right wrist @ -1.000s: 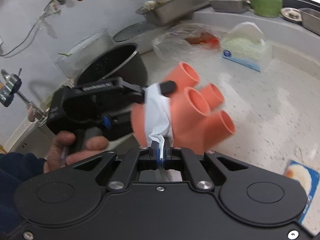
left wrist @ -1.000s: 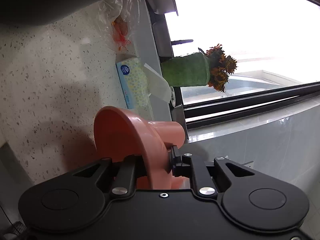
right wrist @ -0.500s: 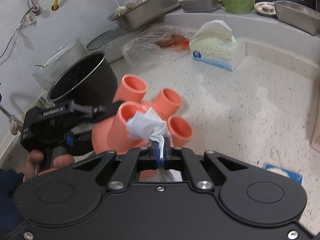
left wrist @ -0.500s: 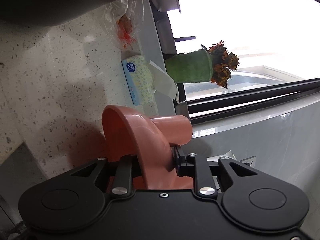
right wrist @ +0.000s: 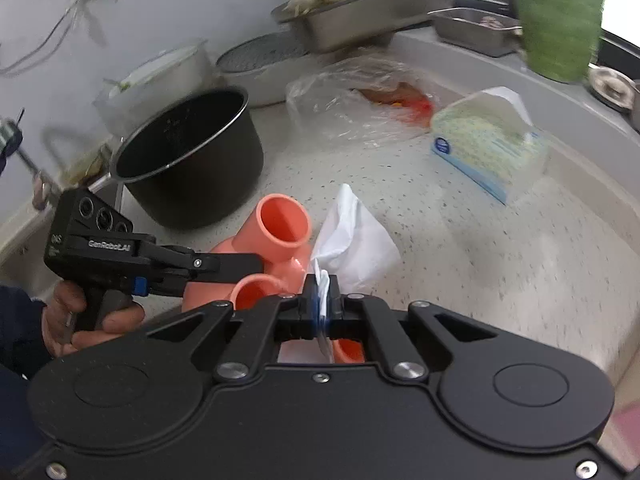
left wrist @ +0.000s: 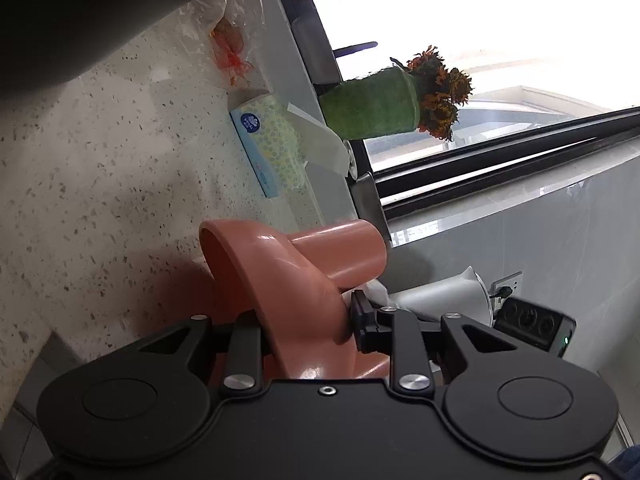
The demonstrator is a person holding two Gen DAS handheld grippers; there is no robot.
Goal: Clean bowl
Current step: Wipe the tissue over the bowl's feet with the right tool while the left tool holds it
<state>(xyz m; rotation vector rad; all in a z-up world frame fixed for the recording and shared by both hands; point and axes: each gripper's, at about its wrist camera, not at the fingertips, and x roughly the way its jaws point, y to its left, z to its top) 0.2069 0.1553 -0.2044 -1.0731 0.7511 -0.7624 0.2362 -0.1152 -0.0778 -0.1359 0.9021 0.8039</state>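
Bowl [left wrist: 280, 280] glossy plastic; tissue [right wrist: 352, 240] paper; countertop [right wrist: 480, 248] speckled stone.

Kitchen, speckled stone counter [right wrist: 500, 248], black pot [right wrist: 192, 168], steel trays [right wrist: 368, 8]

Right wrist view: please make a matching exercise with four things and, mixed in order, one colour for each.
Things:
1. bowl
2. pot
3. tissue
4. vase

Colours:
a. white
b. green
c. orange-pink
d. black

Pairs: 1-c, 2-d, 3-a, 4-b
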